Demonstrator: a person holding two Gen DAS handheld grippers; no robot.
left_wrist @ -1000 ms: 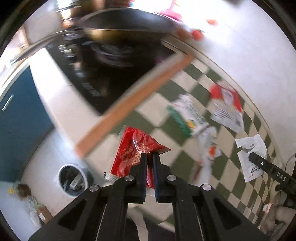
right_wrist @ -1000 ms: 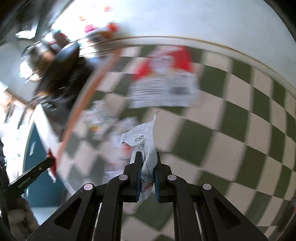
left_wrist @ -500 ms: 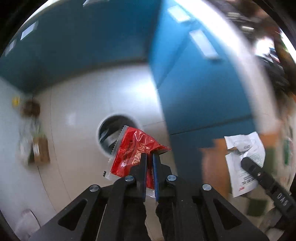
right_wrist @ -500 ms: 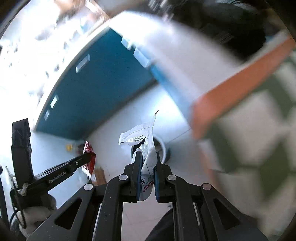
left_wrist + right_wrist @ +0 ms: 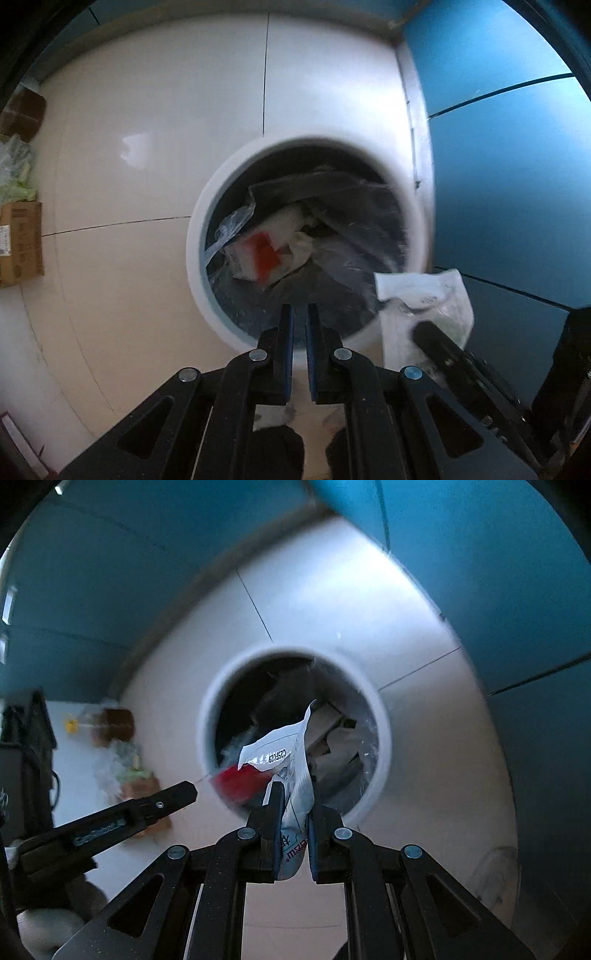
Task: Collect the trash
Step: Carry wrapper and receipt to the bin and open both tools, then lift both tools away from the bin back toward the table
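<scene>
Trash is already gathered in a round white-rimmed bin (image 5: 195,236) that stands on the pale tiled floor (image 5: 147,110), close beside blue cabinet fronts (image 5: 498,147). Both wrist views look steeply down into the bin's dark inside. There a crumpled clear plastic sheet (image 5: 229,225), some grey and whitish scraps and a blurred red-and-white packet (image 5: 262,254) lie together. Whether that packet has settled on the heap or is only in the air above it cannot be told through the blur. The left tongs (image 5: 299,306) hang over the near edge of the bin's mouth, pressed almost together so that only a slim slot shows between the blue pads, and nothing is seen in that slot. The right tongs (image 5: 295,797) are pinching a white wrapper (image 5: 280,753) with dark printed code and some red lettering near its lower end. The wrapper's crumpled upper part stands up past the fingertips and covers part of the bin's opening in the right wrist view. In the left wrist view the same wrapper shows at the lower right, over the bin's rim on the side nearest the cabinets. The two tongs are near each other, the left one reaching in from the left of the right wrist view, its tip just outside the rim beside a red blur. Off to the side, well apart from the bin, a cardboard box (image 5: 18,243) and some greenish packaging sit on the floor.
</scene>
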